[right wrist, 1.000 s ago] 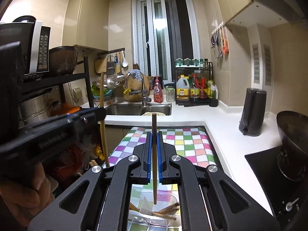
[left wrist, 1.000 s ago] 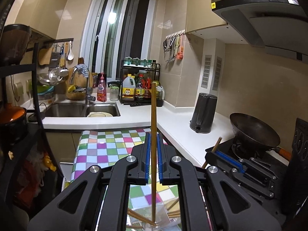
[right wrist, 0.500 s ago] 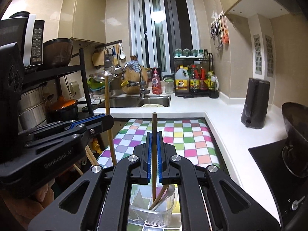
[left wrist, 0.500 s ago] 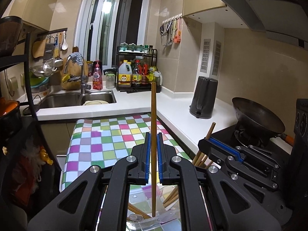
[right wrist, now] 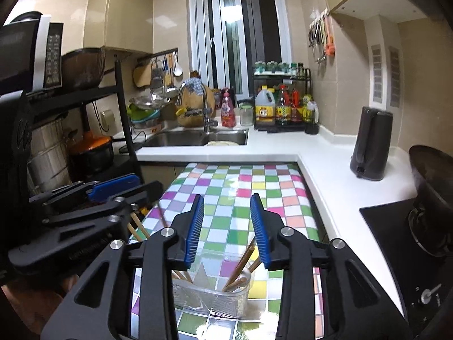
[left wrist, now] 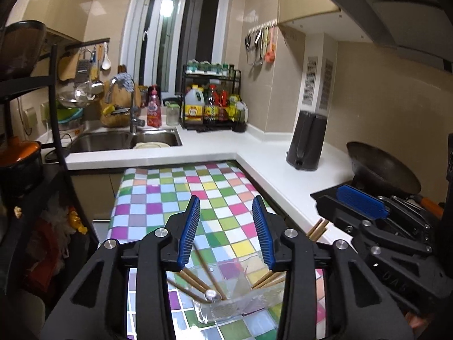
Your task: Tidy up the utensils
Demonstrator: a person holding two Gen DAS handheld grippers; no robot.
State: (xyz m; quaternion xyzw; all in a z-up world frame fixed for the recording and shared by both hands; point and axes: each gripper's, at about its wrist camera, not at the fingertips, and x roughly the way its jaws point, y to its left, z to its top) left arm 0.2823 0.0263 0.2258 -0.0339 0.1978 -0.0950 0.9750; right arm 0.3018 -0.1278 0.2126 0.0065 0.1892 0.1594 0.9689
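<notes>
Both my left gripper (left wrist: 226,226) and right gripper (right wrist: 228,226) are opening, empty; chopsticks (left wrist: 209,277) bottom centre look light, slick, so I'd pinch mid-shaft.

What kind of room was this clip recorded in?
A small home kitchen, most likely: a steel sink set in a white counter, a rack of bottles by the window, and a wok on the stove.

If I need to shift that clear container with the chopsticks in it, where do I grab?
Probably the clear container by its bare near wall, coming from above, one finger inside the rim and one outside. The chopsticks lean outward toward its far and side edges, so a grip there would likely knock them.
</notes>
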